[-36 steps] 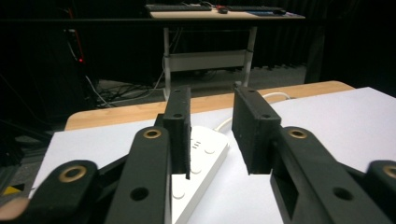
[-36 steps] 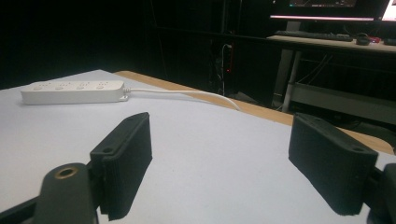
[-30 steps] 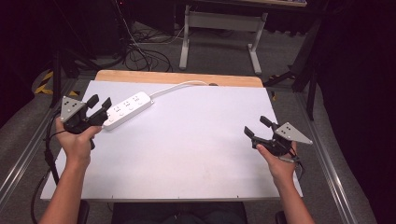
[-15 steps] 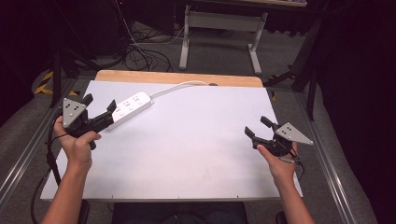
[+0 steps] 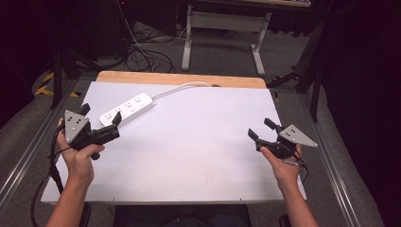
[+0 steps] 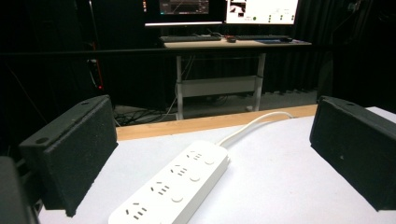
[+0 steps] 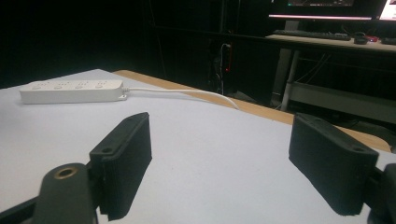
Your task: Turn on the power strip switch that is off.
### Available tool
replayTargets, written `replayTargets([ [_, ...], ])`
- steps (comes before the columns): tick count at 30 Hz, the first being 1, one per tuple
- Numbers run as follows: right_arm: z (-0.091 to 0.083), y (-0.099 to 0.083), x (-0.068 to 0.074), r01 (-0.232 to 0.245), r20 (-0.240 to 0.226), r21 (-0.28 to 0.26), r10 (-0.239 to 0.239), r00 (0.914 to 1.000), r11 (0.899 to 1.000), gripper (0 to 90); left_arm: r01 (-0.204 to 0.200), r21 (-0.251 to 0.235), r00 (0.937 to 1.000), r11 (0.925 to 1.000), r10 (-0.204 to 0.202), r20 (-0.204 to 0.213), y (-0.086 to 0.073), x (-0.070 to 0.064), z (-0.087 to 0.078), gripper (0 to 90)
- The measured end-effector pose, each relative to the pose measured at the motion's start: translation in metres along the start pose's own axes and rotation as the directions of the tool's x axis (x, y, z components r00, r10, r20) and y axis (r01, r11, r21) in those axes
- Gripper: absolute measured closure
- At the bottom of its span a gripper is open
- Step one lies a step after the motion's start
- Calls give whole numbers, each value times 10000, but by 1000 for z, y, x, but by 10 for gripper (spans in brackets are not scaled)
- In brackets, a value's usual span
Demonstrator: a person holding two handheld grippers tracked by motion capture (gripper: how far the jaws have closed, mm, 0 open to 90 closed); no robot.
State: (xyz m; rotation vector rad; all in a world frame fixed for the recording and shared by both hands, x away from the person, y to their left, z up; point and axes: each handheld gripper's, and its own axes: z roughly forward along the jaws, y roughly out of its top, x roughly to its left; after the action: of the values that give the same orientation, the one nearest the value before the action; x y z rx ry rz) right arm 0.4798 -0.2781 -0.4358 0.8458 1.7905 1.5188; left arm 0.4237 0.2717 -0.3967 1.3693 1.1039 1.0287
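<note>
Gaping wide, the jaws of the left gripper (image 5: 100, 115) stand on either side of the near end of the white power strip (image 5: 127, 109), one black pad to each side of it in the left gripper view, with clear air between pad and plastic; nothing is held. The power strip (image 6: 175, 184) lies flat on the white worktop (image 5: 198, 142), running on a slant from that gripper toward the far edge, sockets and round buttons facing up. From its far end a white cable (image 5: 182, 88) curves away to the wooden strip (image 5: 179, 79) along the back of the worktop.

The left hand (image 5: 78, 158) grips its tool near the left edge of the worktop, forearm coming in from below.

The right gripper (image 5: 261, 128) also has its jaws spread wide and empty, hovering over bare worktop near the right edge, well apart from the power strip (image 7: 72, 91), which shows far off at the left of the right gripper view with its cable (image 7: 187, 95) trailing rightward. The right hand (image 5: 283, 163) holds that tool, grey plate on top.

Beyond the worktop stands a desk frame (image 5: 222, 28) on grey floor, with tangled dark cables (image 5: 142, 54) beside it.
</note>
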Motion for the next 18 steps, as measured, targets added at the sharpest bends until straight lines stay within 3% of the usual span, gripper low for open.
replayTargets([
  [8,-1,1,0,-25,63,-146,26,10000,9999,189,-56,-189,9996,9998,51,-265,-1,3,-1,13],
  [12,-2,2,-1,-114,130,-377,119,9998,9992,100,-39,-198,9995,9998,33,-313,-2,6,0,17],
  [16,-3,3,-2,-79,-88,-612,73,9999,9981,47,82,-193,9991,9998,-90,-407,-3,9,0,19],
  [18,-3,2,-2,169,-289,-812,-193,9994,9966,43,101,-197,9988,9998,-110,-471,-3,10,-1,19],
])
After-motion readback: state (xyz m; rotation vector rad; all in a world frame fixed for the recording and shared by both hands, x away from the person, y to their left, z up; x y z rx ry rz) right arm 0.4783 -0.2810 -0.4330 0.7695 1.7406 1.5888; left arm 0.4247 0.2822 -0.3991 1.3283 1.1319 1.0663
